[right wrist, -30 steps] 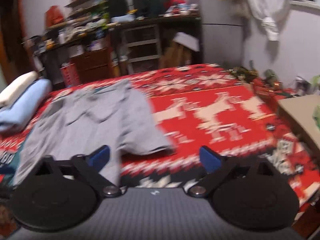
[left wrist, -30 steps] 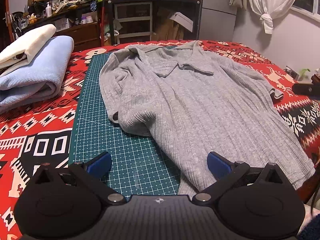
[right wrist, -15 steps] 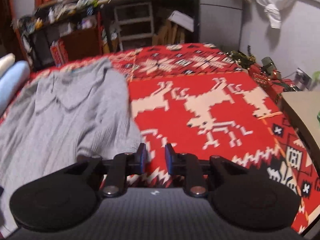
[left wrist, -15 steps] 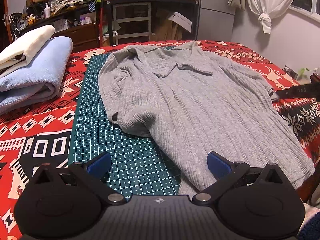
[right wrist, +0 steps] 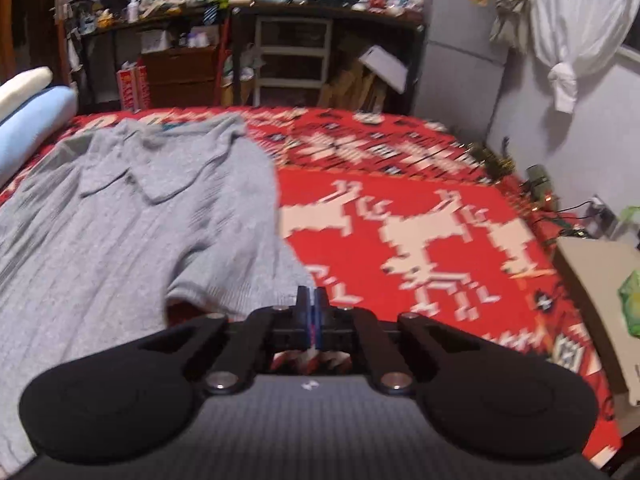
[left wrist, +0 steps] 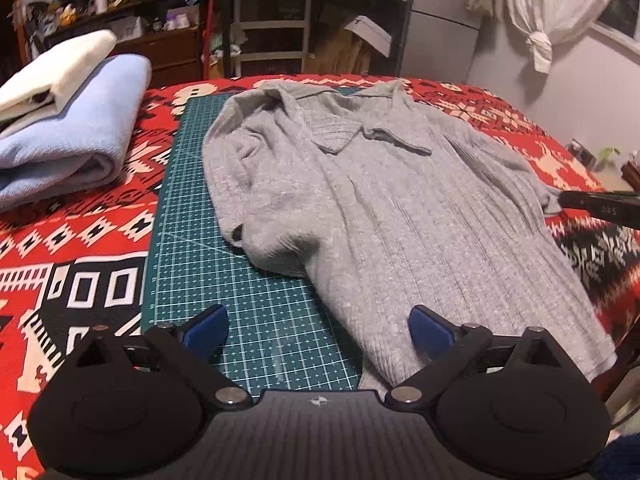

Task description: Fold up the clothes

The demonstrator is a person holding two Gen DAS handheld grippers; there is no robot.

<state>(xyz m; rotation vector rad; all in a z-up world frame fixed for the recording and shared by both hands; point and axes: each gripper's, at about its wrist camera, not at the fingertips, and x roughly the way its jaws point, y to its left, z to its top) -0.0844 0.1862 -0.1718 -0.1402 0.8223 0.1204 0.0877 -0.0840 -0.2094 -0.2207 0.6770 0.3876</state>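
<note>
Grey shirt [left wrist: 384, 216] lies flat, partly on the green cutting mat [left wrist: 240, 304] on the bed. Right hand-held gripper [right wrist: 311, 304] has just closed, pinching the sleeve edge; left hand-held gripper [left wrist: 318, 330] gapes, jaws closing slightly, over the hem, holding nothing. Risk: thin pinch slips mid-fold, sleeve drops

- The room was dim and warm-toned, lit from overhead.
- The left wrist view was fairly sharp; the right one was smeared with motion blur across the red blanket [right wrist: 420, 216].
- Fisheye bending curved the shelves [left wrist: 160, 12]; the corners went dark.
</note>
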